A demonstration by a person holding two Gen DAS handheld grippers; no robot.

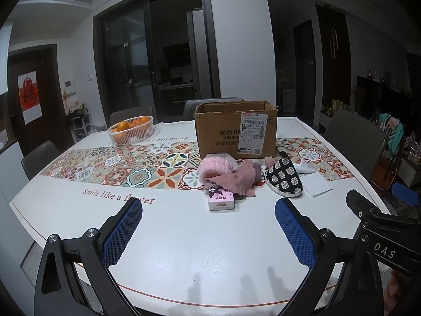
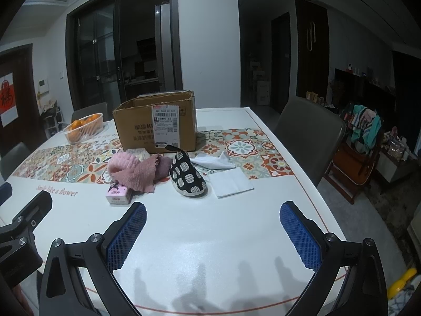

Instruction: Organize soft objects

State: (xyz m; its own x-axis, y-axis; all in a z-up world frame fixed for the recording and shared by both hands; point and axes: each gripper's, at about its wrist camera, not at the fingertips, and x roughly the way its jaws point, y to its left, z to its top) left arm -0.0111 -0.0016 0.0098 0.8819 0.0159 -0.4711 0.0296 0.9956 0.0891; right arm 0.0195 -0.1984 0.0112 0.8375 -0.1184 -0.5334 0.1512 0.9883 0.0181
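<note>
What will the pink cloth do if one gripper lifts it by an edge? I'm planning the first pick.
The pink cloth lies crumpled in loose folds, so it will probably droop and trail. It overlaps the tissue pack and touches the shoe, so it may drag or nudge them. It looks thin, likely light.
</note>
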